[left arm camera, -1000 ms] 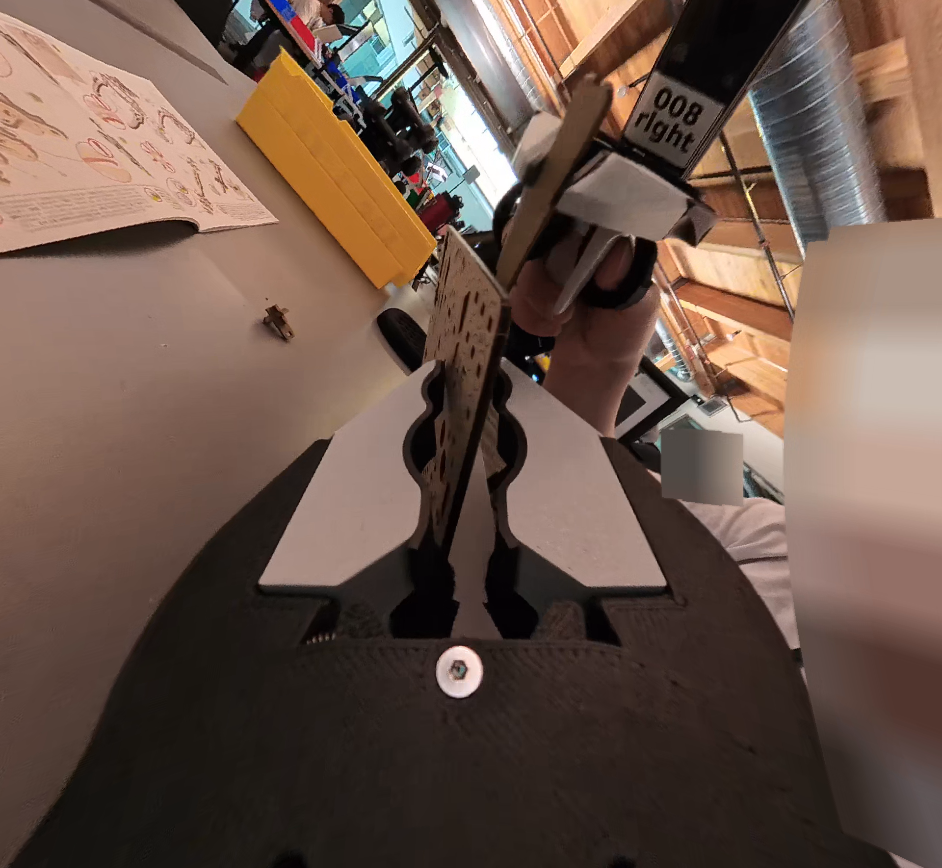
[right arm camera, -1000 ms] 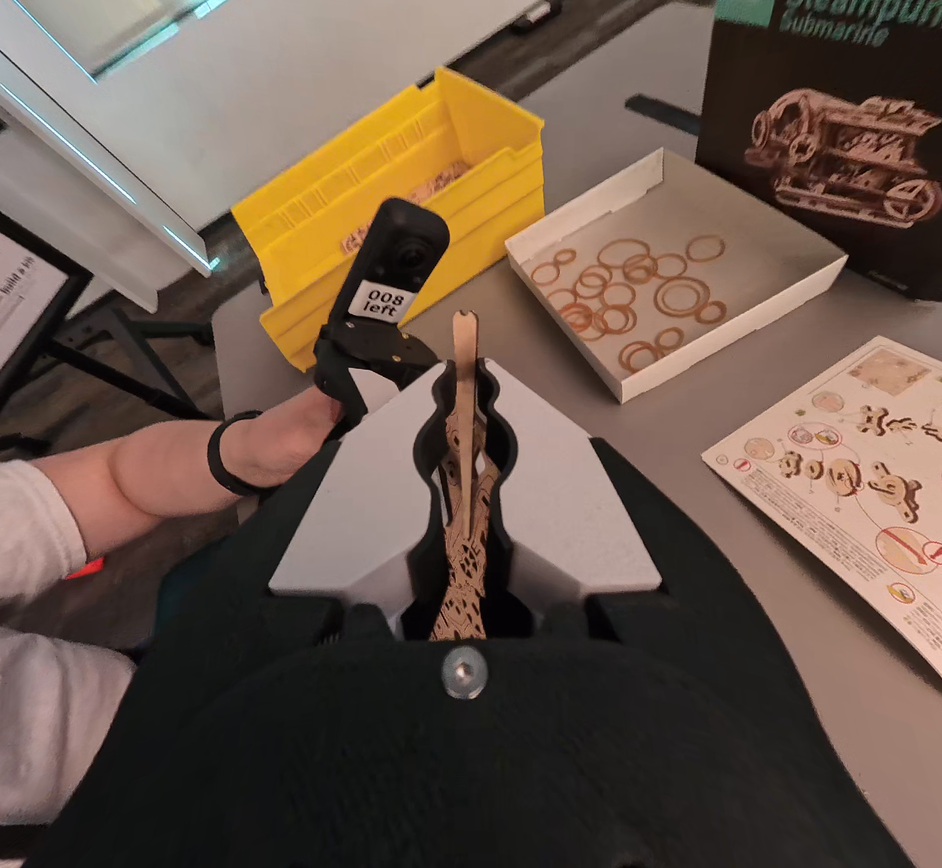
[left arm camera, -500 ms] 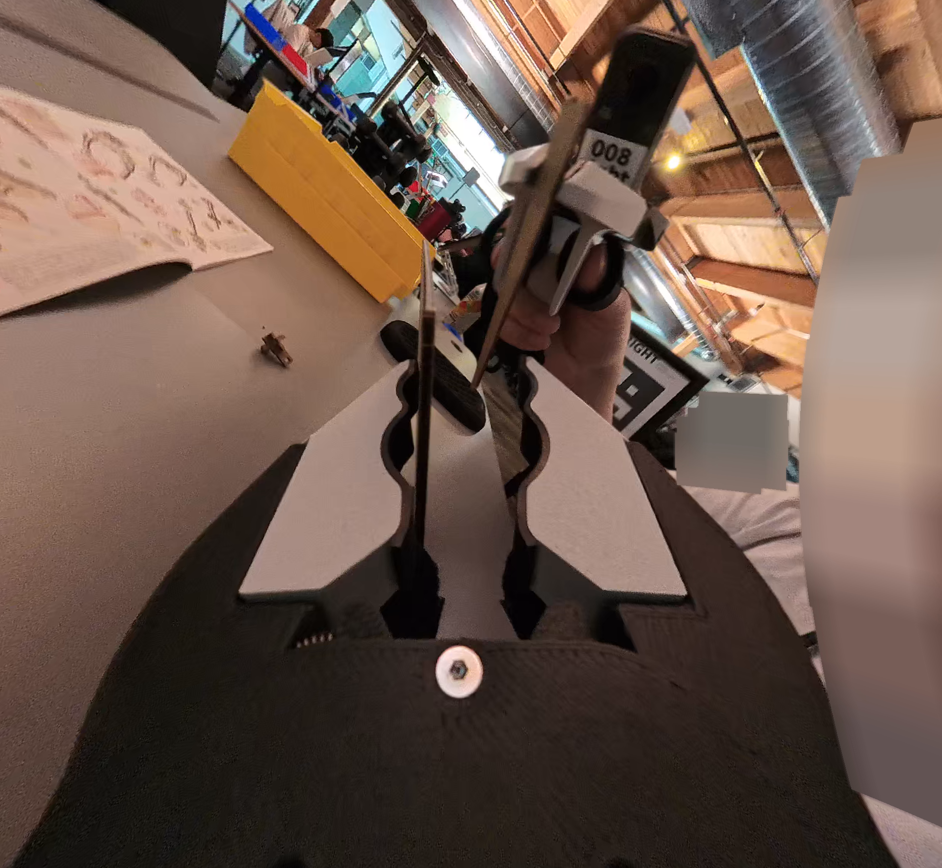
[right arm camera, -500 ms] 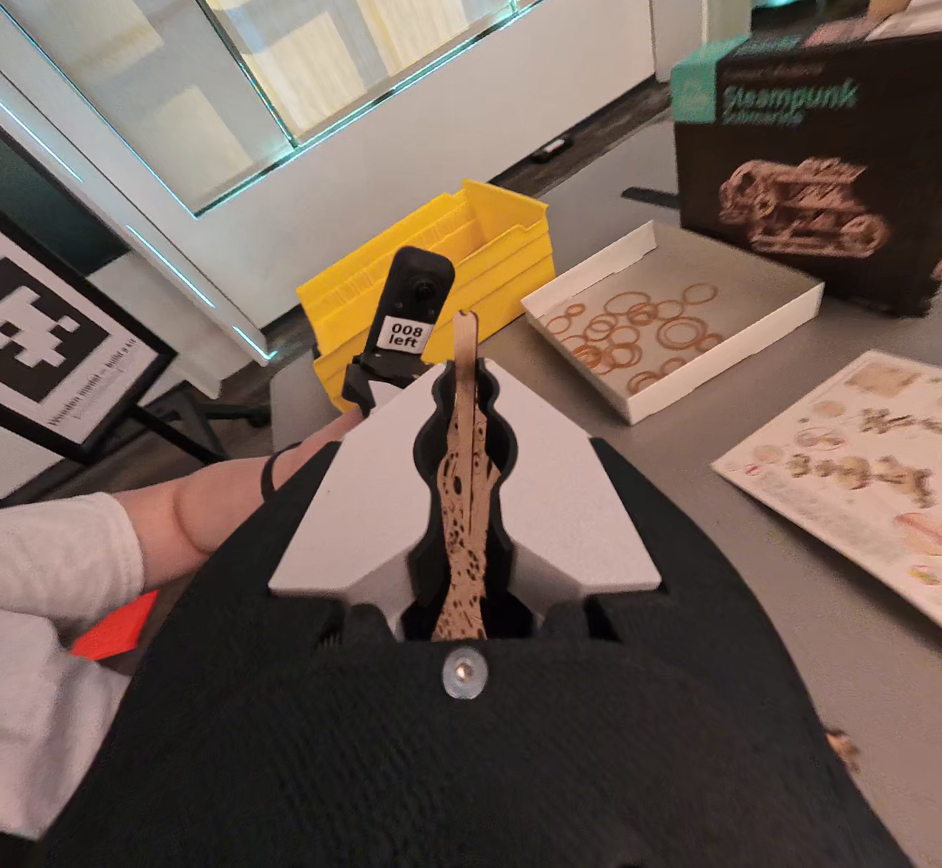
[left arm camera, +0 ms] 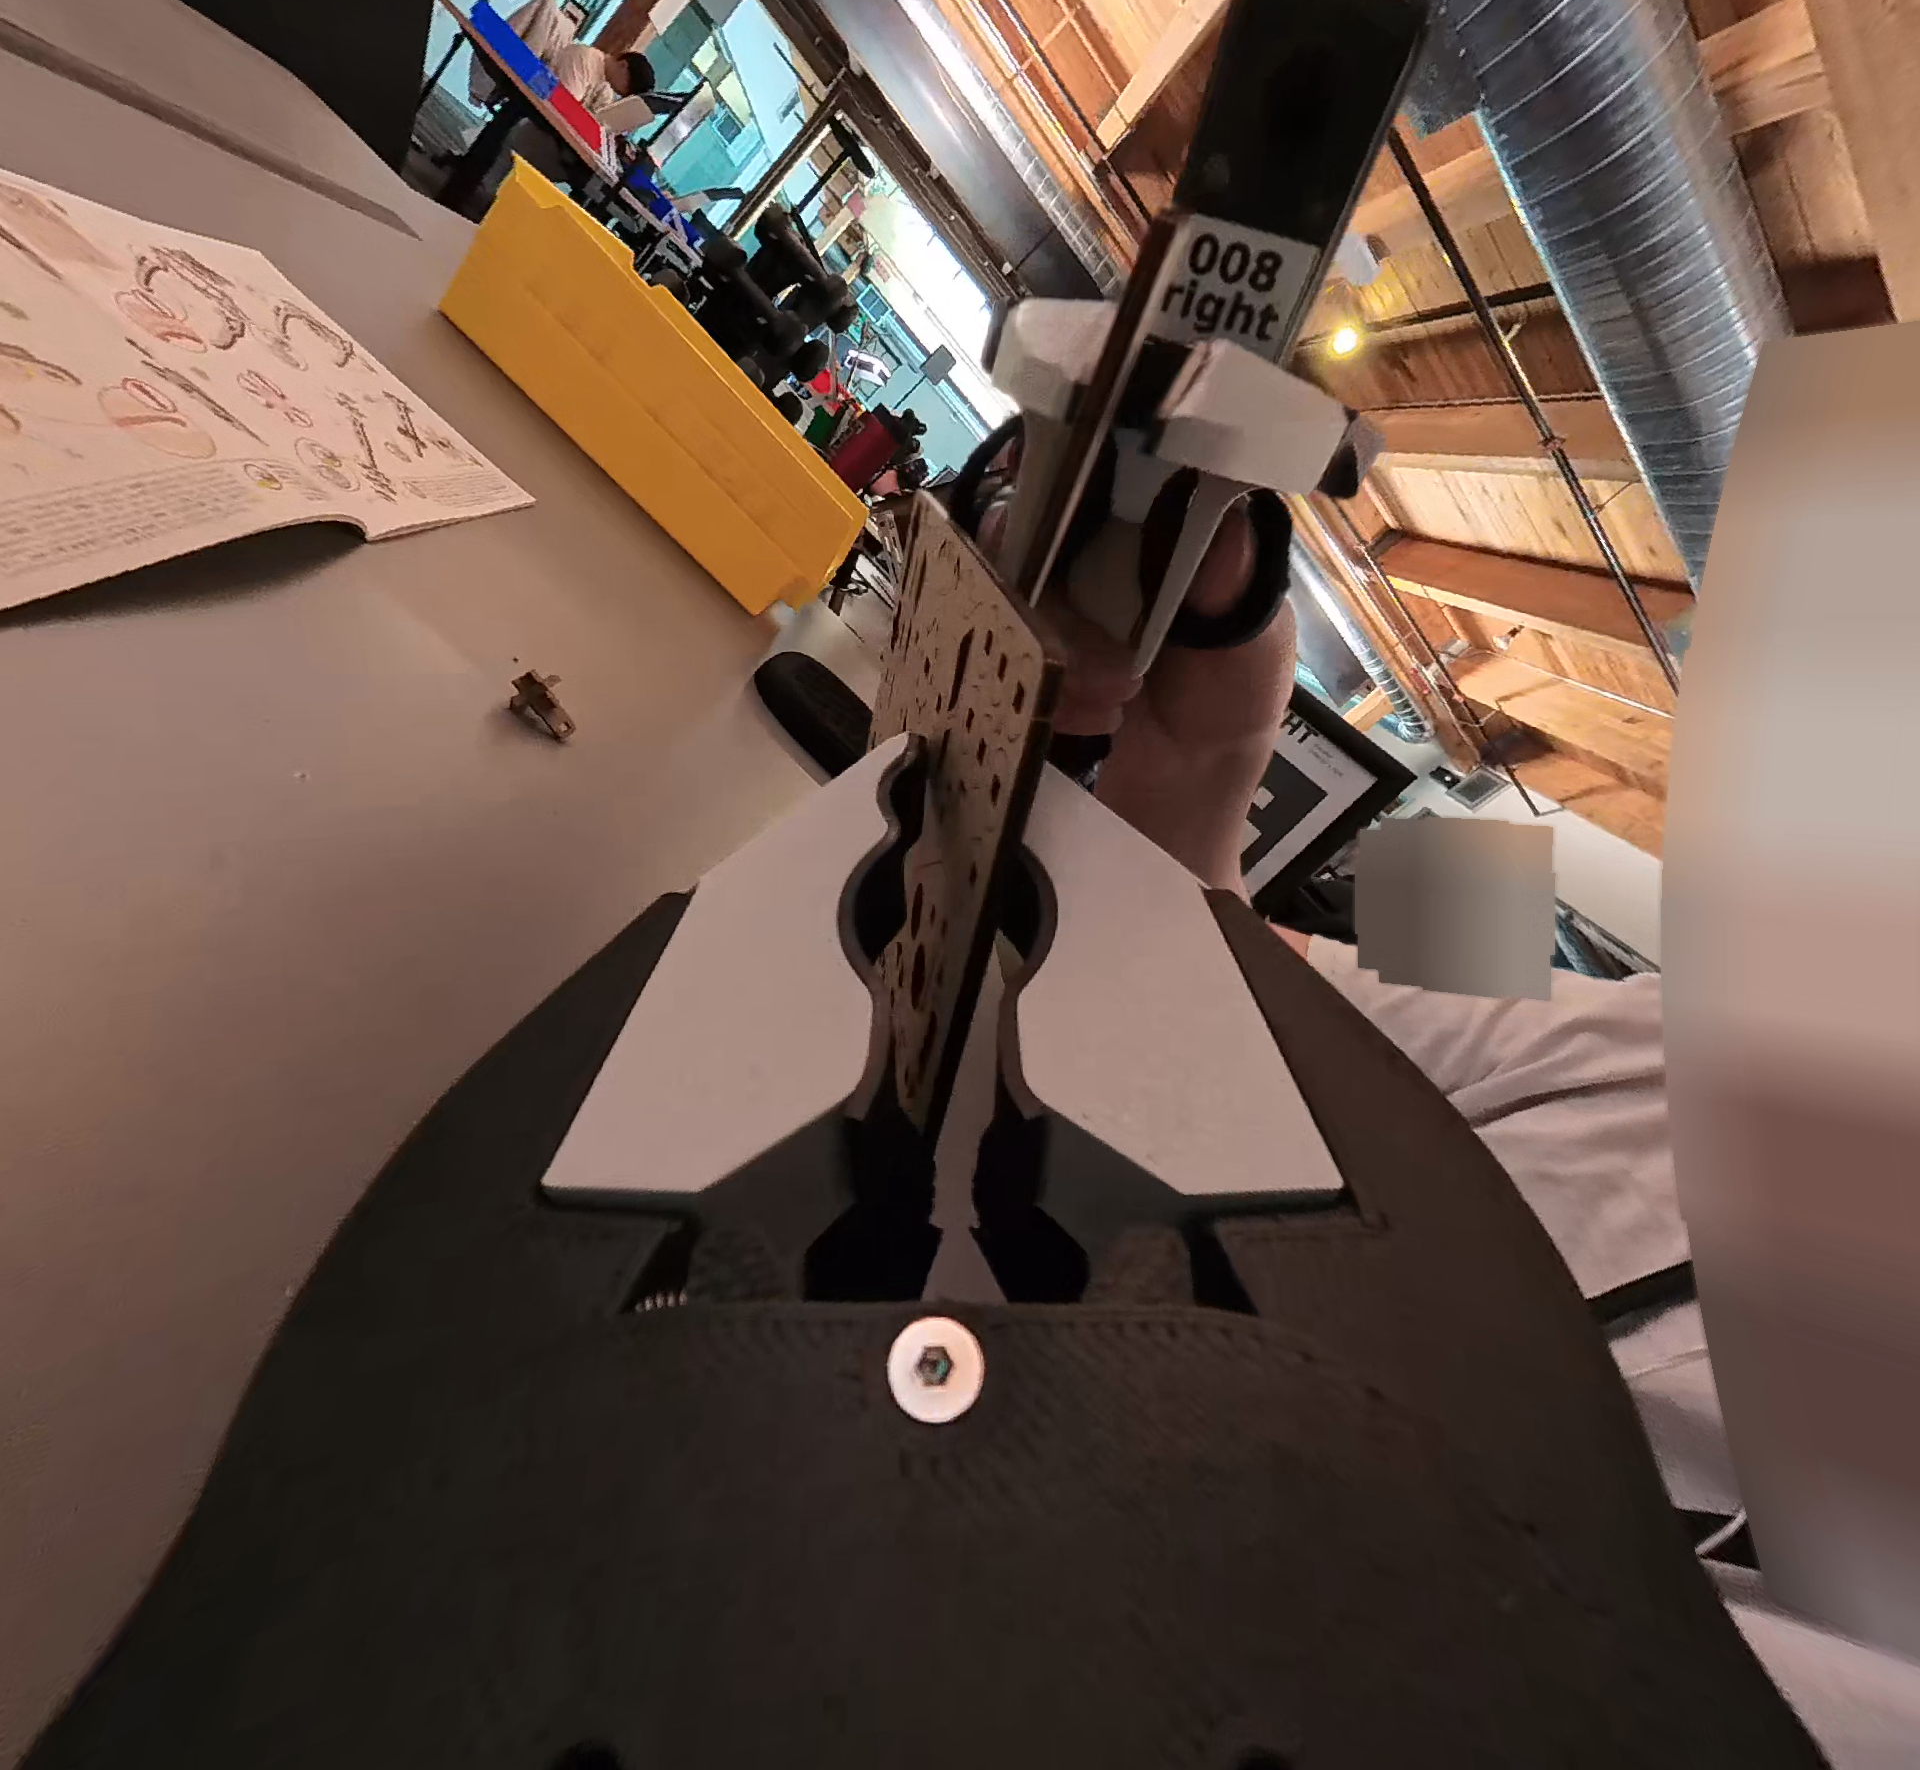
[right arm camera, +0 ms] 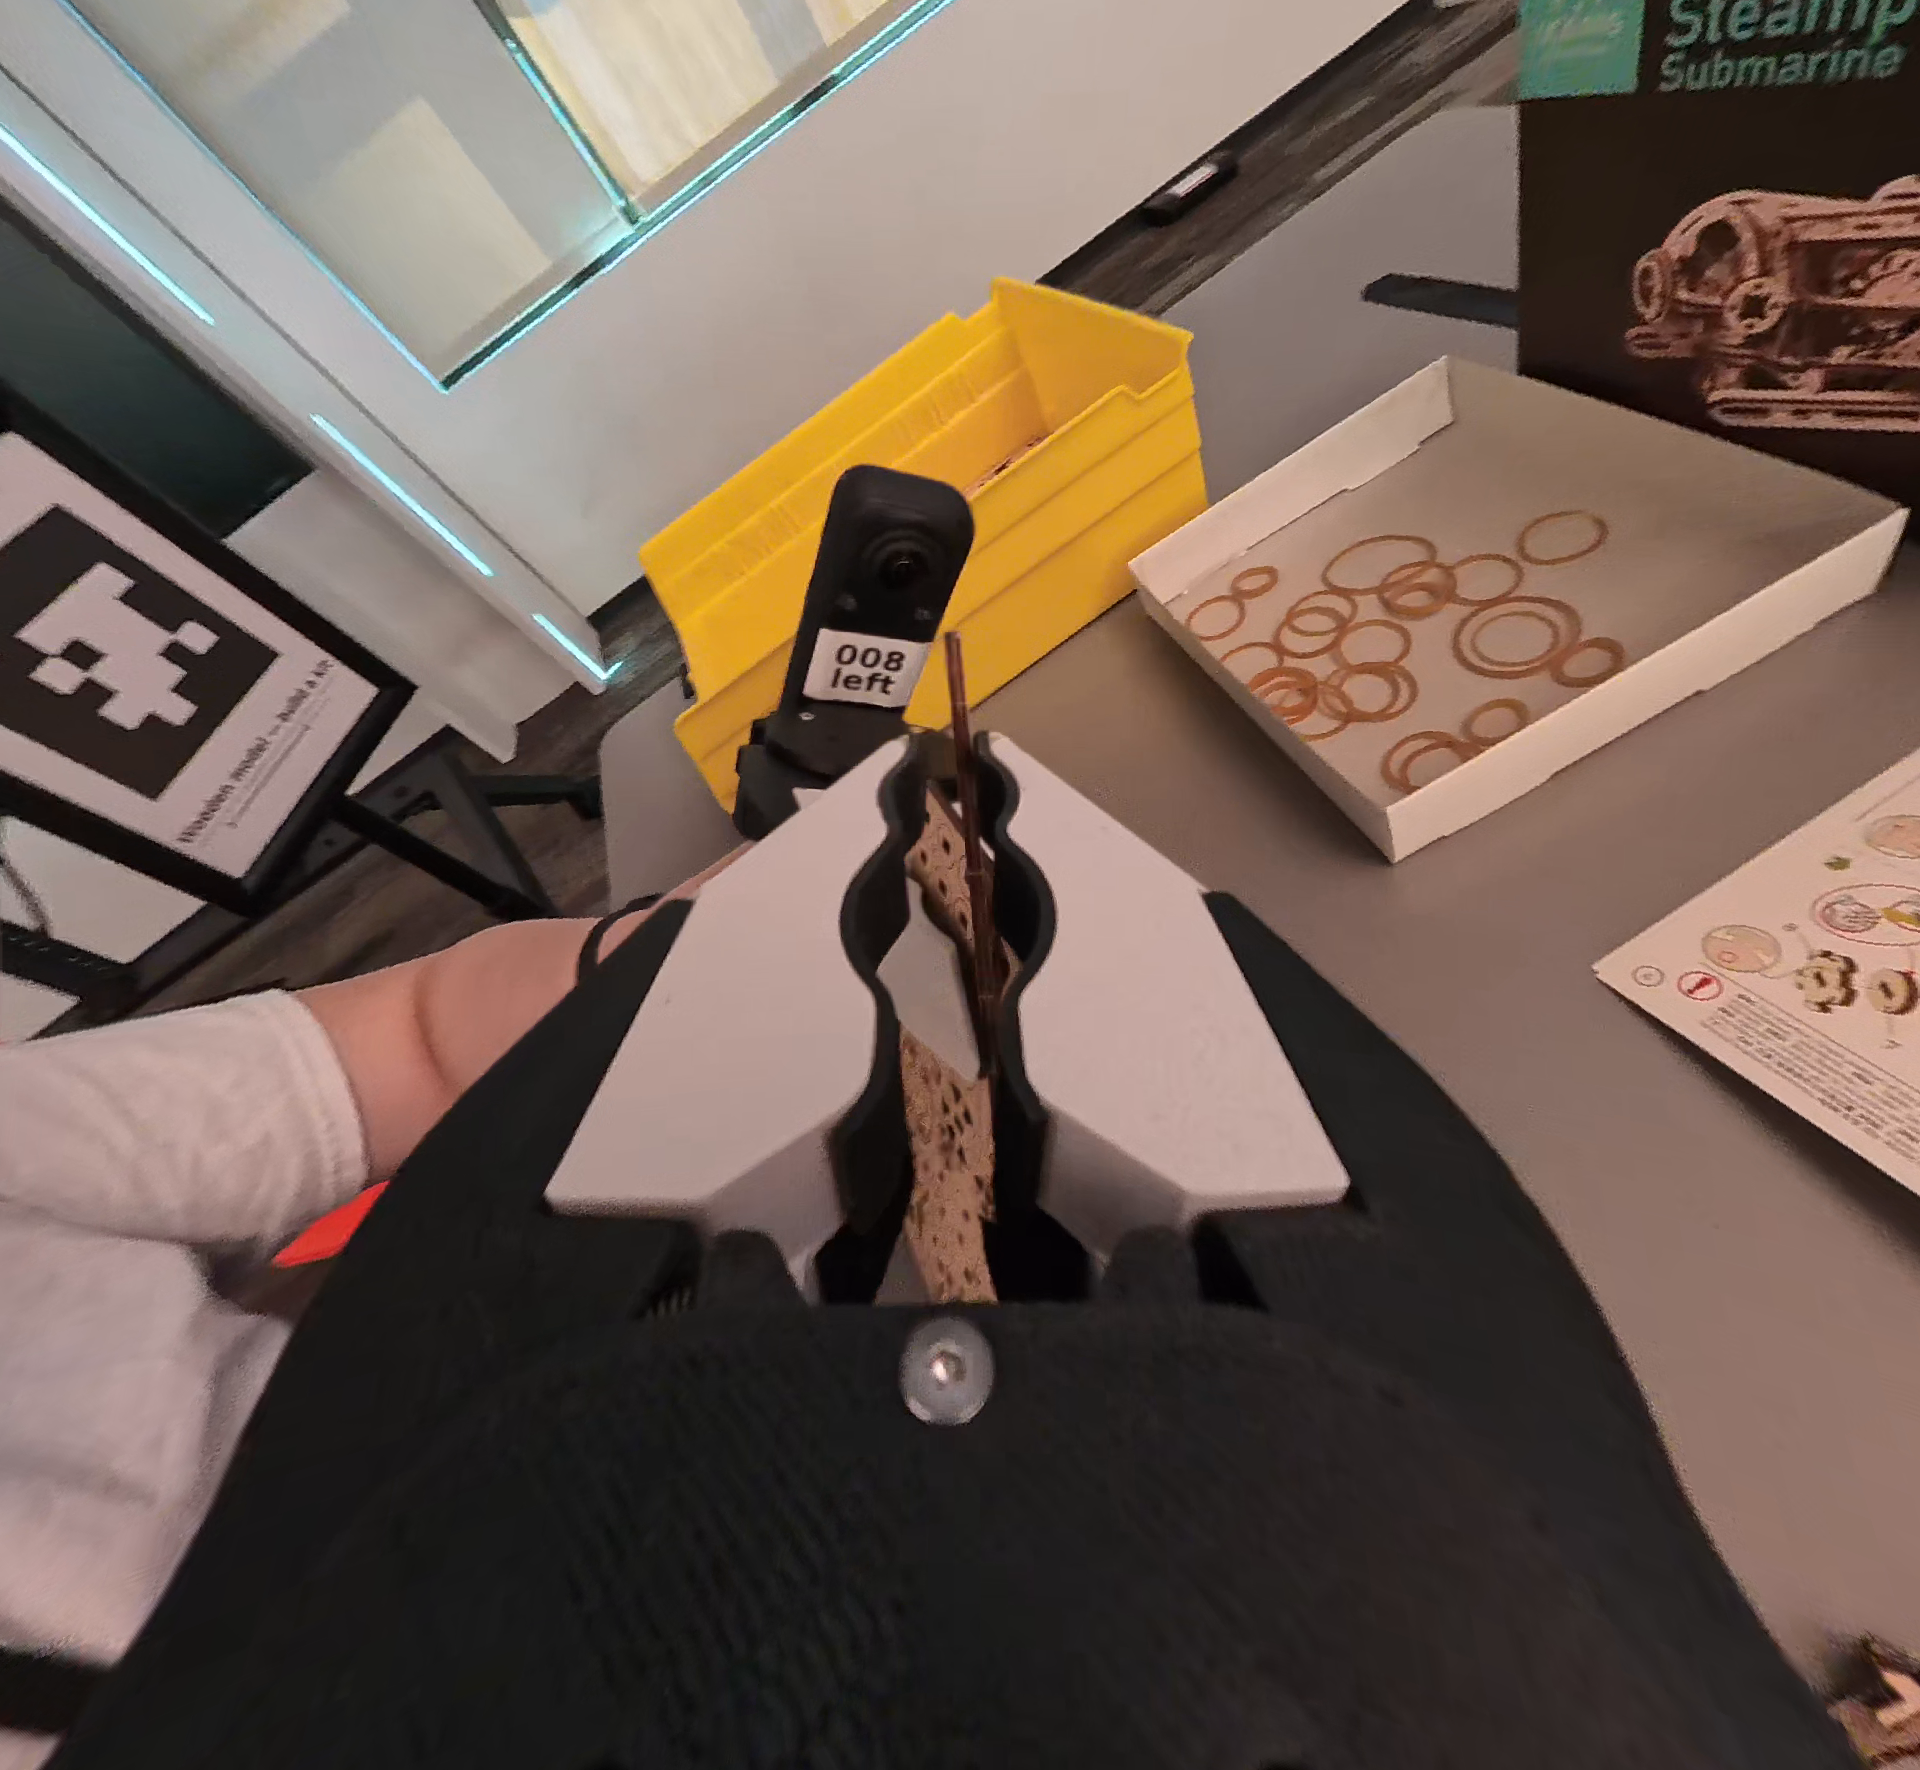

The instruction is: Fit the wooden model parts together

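Note:
My left gripper (left arm camera: 971, 770) is shut on a thin perforated wooden sheet (left arm camera: 961, 681), held above the grey table (left arm camera: 260, 889). In the left wrist view my right gripper (left arm camera: 1117, 432) is just beyond it, shut on a thin wooden strip (left arm camera: 1055, 515) whose lower end meets the sheet's top corner. In the right wrist view my right gripper (right arm camera: 948, 746) shows the strip (right arm camera: 958, 712) edge-on, and a perforated wooden face (right arm camera: 940, 1138) fills the gap between the fingers. The left gripper's camera (right arm camera: 894, 567) stands right behind, its fingertips hidden.
A yellow bin (right arm camera: 935, 494) stands at the table's edge. A white tray (right arm camera: 1662, 681) of rubber rings, the kit box (right arm camera: 1714, 266) and an open instruction booklet (left arm camera: 208, 390) lie around. A small wooden part (left arm camera: 542, 690) lies loose. A person's arms hold both grippers. Tip to tip, the grippers are about 7 centimetres apart.
The left gripper's sheet has turned from edge-on to showing its face. The right gripper has come closer, and its strip, seen flat before, now shows edge-on and meets the sheet.

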Demonstrator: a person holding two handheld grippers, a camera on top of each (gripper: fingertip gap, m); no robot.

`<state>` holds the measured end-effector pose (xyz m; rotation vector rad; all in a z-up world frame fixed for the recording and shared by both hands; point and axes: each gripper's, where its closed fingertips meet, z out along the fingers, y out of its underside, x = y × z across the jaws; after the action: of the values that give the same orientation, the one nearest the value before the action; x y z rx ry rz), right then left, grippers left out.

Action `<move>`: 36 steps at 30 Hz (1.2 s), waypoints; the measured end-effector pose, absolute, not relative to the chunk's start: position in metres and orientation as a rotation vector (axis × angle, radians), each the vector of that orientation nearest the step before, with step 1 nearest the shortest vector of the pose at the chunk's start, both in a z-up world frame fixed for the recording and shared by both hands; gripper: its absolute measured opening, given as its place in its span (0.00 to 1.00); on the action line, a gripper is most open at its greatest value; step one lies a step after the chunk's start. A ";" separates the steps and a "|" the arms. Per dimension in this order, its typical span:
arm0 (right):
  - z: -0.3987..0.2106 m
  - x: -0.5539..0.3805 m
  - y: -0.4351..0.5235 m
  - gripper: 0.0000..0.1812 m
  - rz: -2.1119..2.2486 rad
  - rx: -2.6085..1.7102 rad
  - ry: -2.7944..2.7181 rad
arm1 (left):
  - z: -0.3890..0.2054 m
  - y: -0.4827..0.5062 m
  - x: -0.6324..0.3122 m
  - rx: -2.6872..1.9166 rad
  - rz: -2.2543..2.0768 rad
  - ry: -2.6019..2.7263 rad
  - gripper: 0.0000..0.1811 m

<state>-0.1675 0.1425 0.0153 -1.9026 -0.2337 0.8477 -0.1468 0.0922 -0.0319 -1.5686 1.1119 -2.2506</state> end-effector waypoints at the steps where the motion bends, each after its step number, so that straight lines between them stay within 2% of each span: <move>1: 0.018 -0.168 0.141 0.06 0.881 -1.907 -0.249 | -0.031 0.092 -0.147 -1.565 -2.255 1.112 0.04; 5: 0.032 -0.167 0.131 0.09 0.966 -1.946 -0.390 | -0.030 0.091 -0.148 -1.559 -2.253 1.125 0.04; 8: 0.048 -0.153 0.135 0.12 0.870 -1.964 -0.517 | -0.030 0.091 -0.148 -1.561 -2.260 1.126 0.04; 13: 0.018 -0.159 0.138 0.19 0.869 -2.166 -0.741 | -0.033 0.088 -0.147 -1.561 -2.203 1.169 0.03; 18: 0.009 -0.169 0.142 0.08 1.007 -2.170 -0.742 | -0.033 0.091 -0.147 -1.569 -2.189 1.160 0.03; 25: 0.003 -0.168 0.143 0.08 1.080 -2.183 -0.694 | -0.034 0.089 -0.146 -1.576 -2.186 1.176 0.03; 28: 0.003 -0.171 0.141 0.01 1.092 -2.165 -0.722 | -0.035 0.088 -0.146 -1.580 -2.180 1.180 0.03; 32: 0.005 -0.171 0.139 0.01 1.098 -2.157 -0.721 | -0.034 0.088 -0.146 -1.577 -2.213 1.168 0.04; 36: 0.003 -0.166 0.138 0.01 1.096 -2.155 -0.710 | -0.029 0.094 -0.147 -1.572 -2.285 1.084 0.09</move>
<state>-0.1663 0.1375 0.0030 -2.1551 -0.7101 1.0958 -0.1469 0.0944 -0.0293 -1.5721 1.0843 -2.2849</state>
